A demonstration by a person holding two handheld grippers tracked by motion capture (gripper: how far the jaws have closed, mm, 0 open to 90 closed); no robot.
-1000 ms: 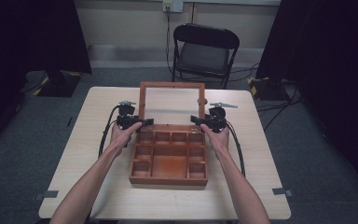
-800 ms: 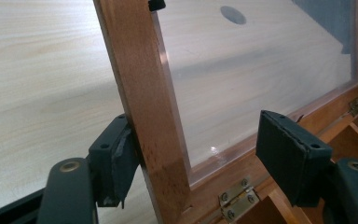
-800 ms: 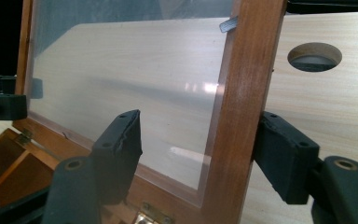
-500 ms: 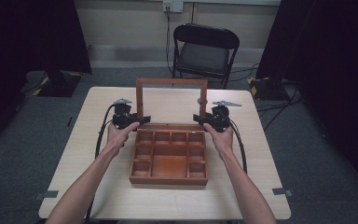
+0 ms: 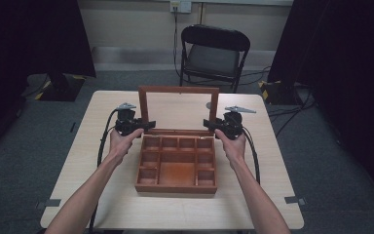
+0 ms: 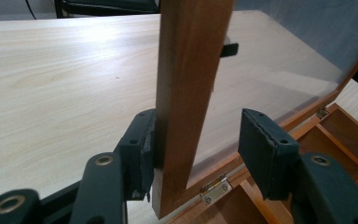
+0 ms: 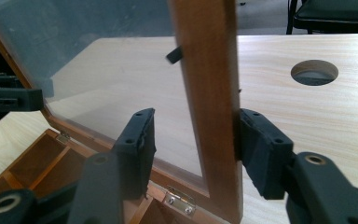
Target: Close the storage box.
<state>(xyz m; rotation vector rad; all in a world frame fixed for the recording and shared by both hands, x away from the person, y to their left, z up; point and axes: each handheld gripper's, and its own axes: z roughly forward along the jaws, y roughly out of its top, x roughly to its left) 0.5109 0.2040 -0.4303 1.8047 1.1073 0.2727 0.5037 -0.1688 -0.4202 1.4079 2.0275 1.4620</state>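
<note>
A wooden box (image 5: pixel 177 168) with several compartments sits mid-table. Its glass-paned lid (image 5: pixel 178 90) stands open, nearly upright. My left gripper (image 5: pixel 148 125) is at the lid's left side rail just above the hinge. In the left gripper view the gripper (image 6: pixel 198 135) is open astride that rail (image 6: pixel 191 70): one pad touches the wood, the other stands clear. My right gripper (image 5: pixel 208 123) mirrors it at the right rail. In the right gripper view the gripper (image 7: pixel 193 133) is open, one pad against the rail (image 7: pixel 209 93) and the other apart from it.
Brass hinges (image 6: pixel 214 189) (image 7: pixel 179 199) join lid and box. The pale wooden table (image 5: pixel 102 195) has a round cable hole (image 7: pixel 314 72) behind the lid on the right. A black folding chair (image 5: pixel 214 53) stands beyond the far edge. Cables trail from both grippers.
The lid has swung a little farther open. Both grippers have shifted slightly outward and toward the far side, staying at its side rails.
</note>
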